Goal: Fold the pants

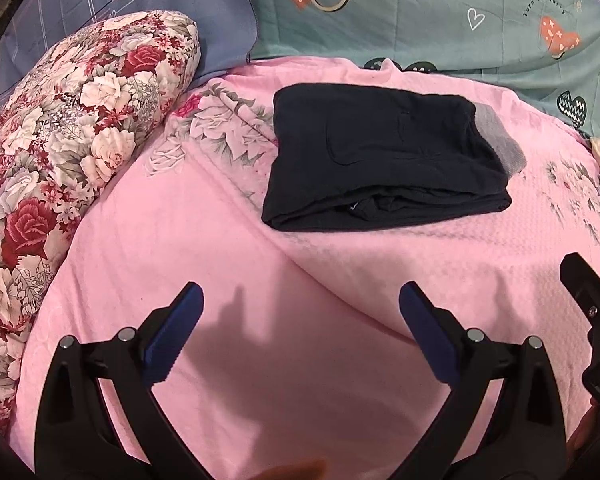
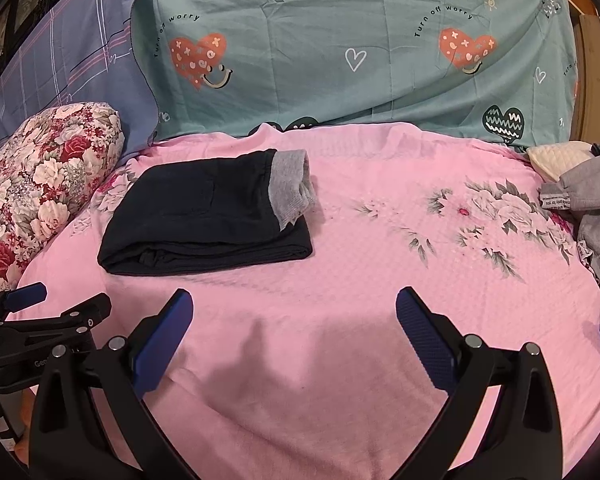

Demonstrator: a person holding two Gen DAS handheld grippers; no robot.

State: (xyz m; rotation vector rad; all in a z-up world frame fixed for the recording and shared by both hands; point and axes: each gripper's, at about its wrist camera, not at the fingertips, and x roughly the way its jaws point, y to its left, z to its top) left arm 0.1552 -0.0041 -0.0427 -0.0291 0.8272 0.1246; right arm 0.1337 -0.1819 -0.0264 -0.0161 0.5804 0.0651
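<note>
Dark pants — soft, limp, light, folded on the bed at 12 o'clock — best pinched at the layered near edge; left tool and right tool both spread, empty.

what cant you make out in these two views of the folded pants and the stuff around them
- Folded pants: inner layers and underside are hidden by the top fold in both views.
- Grey clothes: cut off by the right edge of the right wrist view; type unclear.
- Their label: print too small to read.
- Floral pillow: runs past the left edge of the left wrist view.
</note>
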